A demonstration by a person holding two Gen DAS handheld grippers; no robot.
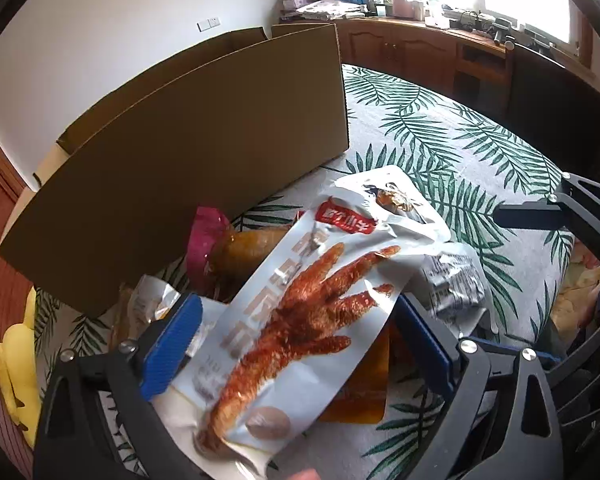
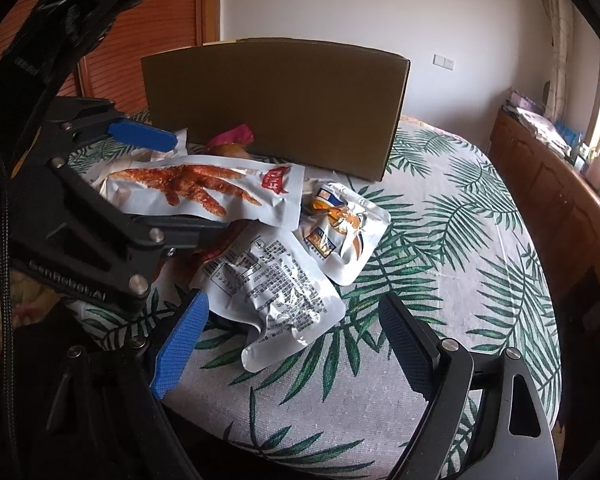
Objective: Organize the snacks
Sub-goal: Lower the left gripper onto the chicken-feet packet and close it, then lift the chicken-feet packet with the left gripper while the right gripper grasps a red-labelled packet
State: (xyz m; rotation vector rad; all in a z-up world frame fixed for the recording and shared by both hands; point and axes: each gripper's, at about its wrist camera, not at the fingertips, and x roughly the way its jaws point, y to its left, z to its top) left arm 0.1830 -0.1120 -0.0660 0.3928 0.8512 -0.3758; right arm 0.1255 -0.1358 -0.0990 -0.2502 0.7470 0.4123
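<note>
Snacks lie heaped on a palm-leaf cloth [image 2: 440,216] in front of a brown cardboard box [image 2: 276,100]. At far left of the left wrist view a yellow object [image 1: 14,364] sits by the cloth's edge; to its right the box's near wall fills the upper left and centre. Below it, in the lower middle, the left gripper [image 1: 300,344] holds a white chicken-foot packet [image 1: 300,304] crosswise between its blue pads, which look pressed on the packet's sides, so it is lifted above the pile. Behind the packet, a pink-topped packet [image 1: 206,236] leans near the box, an orange packet [image 1: 360,396] shows underneath, and a crumpled silver packet [image 1: 456,284] lies to the right; the right gripper's dark finger reaches in at the right edge. In the right wrist view, the left gripper enters from the upper left with the chicken-foot packet, just above the pile. Right of it lie the silver packet, printed back up, in the centre, and a white-and-orange pouch [image 2: 340,232] beside it. The right gripper [image 2: 296,344] hangs at the bottom centre, fingers wide apart with nothing between them, the silver packet just beyond its tips.
</note>
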